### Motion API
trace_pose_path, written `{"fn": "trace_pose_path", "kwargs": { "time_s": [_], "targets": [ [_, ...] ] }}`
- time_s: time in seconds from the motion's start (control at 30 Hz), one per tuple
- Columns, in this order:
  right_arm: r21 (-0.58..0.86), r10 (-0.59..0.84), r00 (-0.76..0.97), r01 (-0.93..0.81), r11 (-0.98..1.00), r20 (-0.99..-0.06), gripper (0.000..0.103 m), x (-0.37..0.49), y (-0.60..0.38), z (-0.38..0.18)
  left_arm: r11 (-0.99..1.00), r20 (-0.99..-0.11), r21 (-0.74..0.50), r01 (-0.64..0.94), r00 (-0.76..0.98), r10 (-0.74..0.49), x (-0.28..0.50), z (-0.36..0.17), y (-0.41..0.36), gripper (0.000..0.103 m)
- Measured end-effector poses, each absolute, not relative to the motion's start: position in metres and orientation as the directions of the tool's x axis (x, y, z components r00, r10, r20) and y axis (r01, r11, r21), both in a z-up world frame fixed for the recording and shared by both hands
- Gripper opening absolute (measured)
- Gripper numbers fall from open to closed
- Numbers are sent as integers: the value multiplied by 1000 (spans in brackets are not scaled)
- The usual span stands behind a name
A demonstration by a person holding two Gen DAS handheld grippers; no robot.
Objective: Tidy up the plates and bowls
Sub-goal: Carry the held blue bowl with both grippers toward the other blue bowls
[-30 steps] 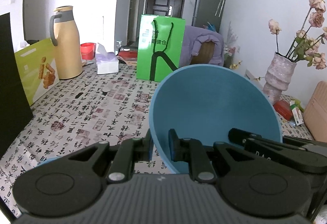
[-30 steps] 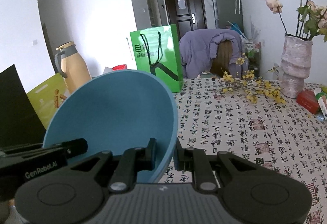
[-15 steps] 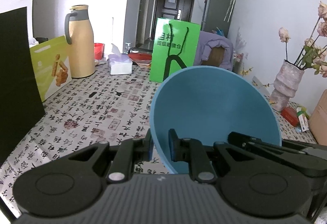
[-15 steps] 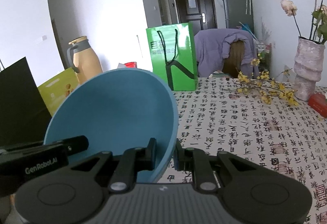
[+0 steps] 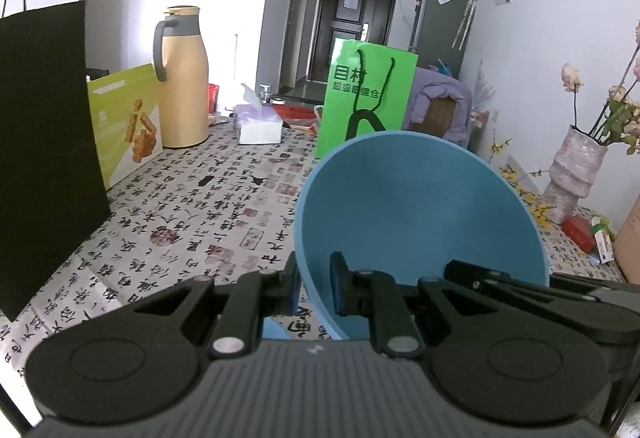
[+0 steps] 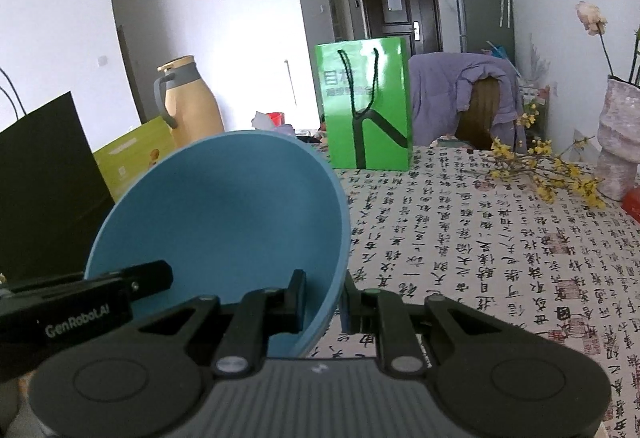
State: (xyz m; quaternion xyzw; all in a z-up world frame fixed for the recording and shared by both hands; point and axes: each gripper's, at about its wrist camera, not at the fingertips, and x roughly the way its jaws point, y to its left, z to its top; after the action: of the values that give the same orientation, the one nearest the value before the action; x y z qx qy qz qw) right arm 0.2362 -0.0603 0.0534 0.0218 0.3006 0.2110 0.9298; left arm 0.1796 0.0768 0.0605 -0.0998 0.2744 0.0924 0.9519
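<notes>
Step in hand: carrying. The left gripper (image 5: pixel 316 288) and right gripper (image 6: pixel 324 298) each clamp narrow jaws on the blue bowl (image 5: pixel 420 214), rim at 12 o'clock, above the counter (image 6: pixel 480 238). Next: find its stack and lower level.

The bowl (image 5: pixel 420 206) is plain matte blue. The worktop (image 5: pixel 224 206) wears a white cloth printed with black calligraphy and red seals. The paper bag (image 5: pixel 368 98) is bright green, the flask (image 5: pixel 182 78) tan with grey trim.

The left gripper (image 5: pixel 314 288) pinches the blue bowl's (image 5: pixel 420 214) left rim above the calligraphy-print tablecloth (image 5: pixel 208 206).
</notes>
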Motion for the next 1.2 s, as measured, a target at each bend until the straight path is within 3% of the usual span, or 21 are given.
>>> {"fn": "trace_pose_path", "kwargs": {
  "time_s": [1.2],
  "targets": [
    [171,496,637,-501,848,-591,18,217,9,36,936,-555,-105,-337,801,226,139,44,130,15]
  ]
}}
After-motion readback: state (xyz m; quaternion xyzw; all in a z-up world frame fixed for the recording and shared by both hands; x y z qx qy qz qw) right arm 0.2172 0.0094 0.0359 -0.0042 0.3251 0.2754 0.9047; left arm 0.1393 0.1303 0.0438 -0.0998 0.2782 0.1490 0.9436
